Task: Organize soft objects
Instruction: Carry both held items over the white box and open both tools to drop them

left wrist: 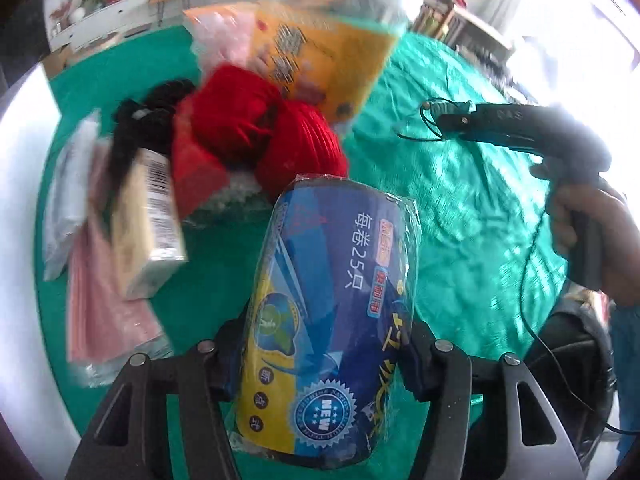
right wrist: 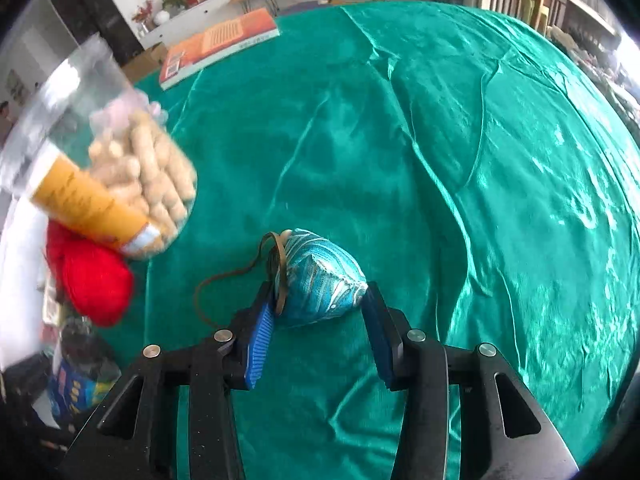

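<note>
My left gripper (left wrist: 320, 344) is shut on a blue and yellow plastic-wrapped roll (left wrist: 332, 300) and holds it above the green cloth (left wrist: 460, 200). Beyond it lies a pile: red yarn balls (left wrist: 260, 136), a black yarn bundle (left wrist: 152, 112), a cream box with a barcode (left wrist: 148, 220), pink cloth (left wrist: 104, 312) and an orange packet (left wrist: 320, 52). My right gripper (right wrist: 320, 304) straddles a teal embroidered pouch (right wrist: 320, 280) with a brown cord (right wrist: 224, 280); its jaws sit at the pouch's sides and are not closed on it. It also shows in the left wrist view (left wrist: 440, 120).
A bag of pale foam pieces with an orange label (right wrist: 136, 188) and red yarn (right wrist: 92, 276) lie left of the pouch. An orange book (right wrist: 216, 44) lies at the far table edge. The green cloth (right wrist: 440, 140) spreads to the right.
</note>
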Demonstrator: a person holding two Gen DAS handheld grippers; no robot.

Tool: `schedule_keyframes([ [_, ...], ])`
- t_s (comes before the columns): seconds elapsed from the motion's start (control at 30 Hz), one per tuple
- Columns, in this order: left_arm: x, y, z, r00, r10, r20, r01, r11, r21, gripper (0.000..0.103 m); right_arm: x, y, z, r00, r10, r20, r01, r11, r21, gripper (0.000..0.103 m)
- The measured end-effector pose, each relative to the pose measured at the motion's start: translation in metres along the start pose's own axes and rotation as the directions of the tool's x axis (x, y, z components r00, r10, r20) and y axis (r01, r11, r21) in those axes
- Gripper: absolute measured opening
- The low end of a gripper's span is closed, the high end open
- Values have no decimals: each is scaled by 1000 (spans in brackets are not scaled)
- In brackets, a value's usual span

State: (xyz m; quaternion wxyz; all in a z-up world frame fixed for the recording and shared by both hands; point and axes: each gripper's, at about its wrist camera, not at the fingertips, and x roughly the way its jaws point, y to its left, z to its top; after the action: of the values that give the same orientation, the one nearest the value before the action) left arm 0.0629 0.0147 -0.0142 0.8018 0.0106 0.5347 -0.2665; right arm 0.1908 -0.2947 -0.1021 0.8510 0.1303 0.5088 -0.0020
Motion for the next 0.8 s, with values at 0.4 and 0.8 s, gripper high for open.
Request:
schedule_keyframes([
  [0.4,-170,94,20,940,151,305,-101,980,-171,59,-108,93,83,959,133,250,-94,982,-162,46],
  [0.8,-233,210,-98,851,494,176,-359,793,-492,73,-129,361,-42,841,514,-169,-522,688,-503,56],
])
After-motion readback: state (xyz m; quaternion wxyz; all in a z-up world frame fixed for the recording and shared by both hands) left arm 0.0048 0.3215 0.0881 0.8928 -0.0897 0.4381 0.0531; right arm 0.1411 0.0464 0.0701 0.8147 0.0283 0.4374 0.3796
